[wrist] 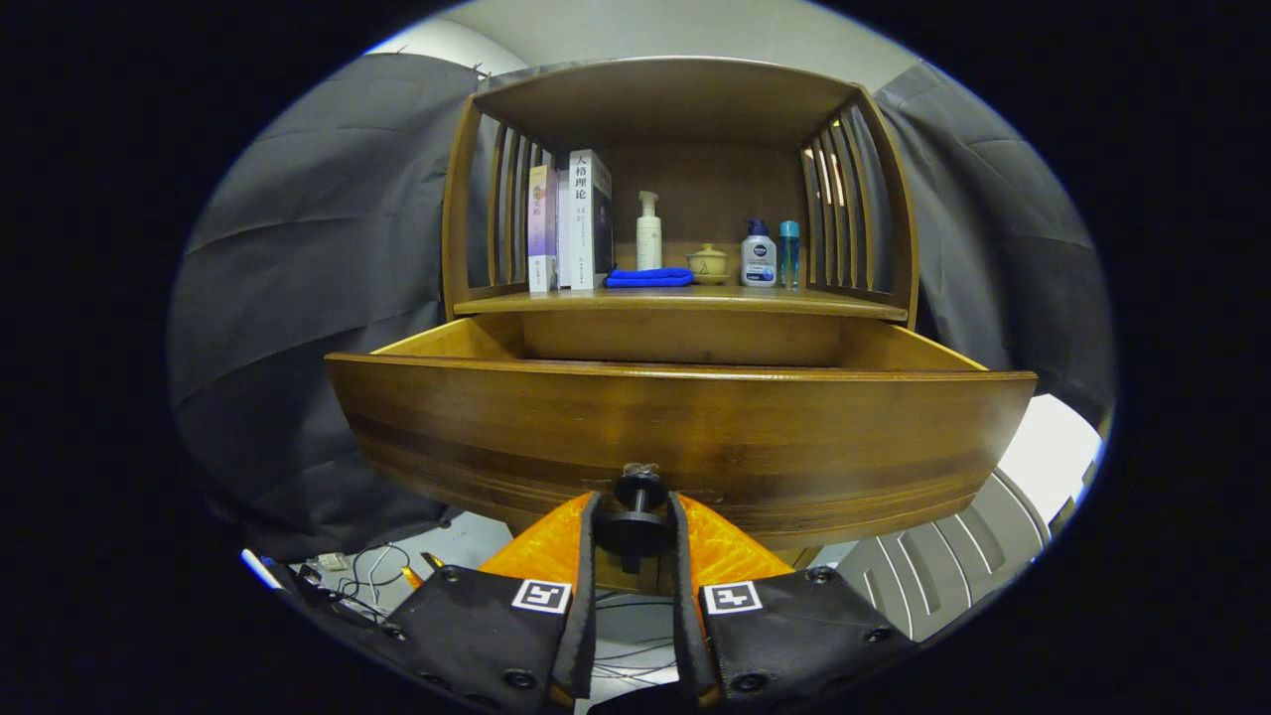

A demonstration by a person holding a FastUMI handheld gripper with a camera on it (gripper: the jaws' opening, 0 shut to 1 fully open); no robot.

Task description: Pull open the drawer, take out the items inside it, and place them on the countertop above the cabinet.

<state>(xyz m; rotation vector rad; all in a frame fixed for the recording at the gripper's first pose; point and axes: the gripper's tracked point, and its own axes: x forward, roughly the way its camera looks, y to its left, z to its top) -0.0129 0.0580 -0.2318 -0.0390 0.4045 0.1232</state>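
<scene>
Dark cloth is draping down both sides of the booth, and standing between the folds is a wooden cabinet [685, 179] with slatted sides and a warm brown varnish. Its drawer [685, 427] is sitting pulled well out toward the camera, the broad front panel showing long streaks of grain, the paler raw wood of the inner walls catching the light. What is lying inside is hidden behind that front panel, so the items cannot be told from here. Down low, the gripper [635, 521] is clamping on the small dark round knob [637, 511] at the middle of the drawer front, both orange ribbed fingers [556, 541] pressing in on its stem from either side. That grip looks like the pulling hold, with the knob pinched so the drawer slides straight out. Up on the countertop [695, 298] above the drawer, things are lining up along the back: upright books [576, 220] leaning against the left slats, a folded blue cloth [648, 277] lying flat, a white pump bottle [648, 233] standing behind it, a small lidded ceramic pot [708, 264], a white bottle with a blue cap [759, 256] and a slim teal bottle [788, 253]. The front strip of the countertop is offering bare room for whatever is coming out. By my reading, the opening is about done and letting go of the knob is what comes next.
</scene>
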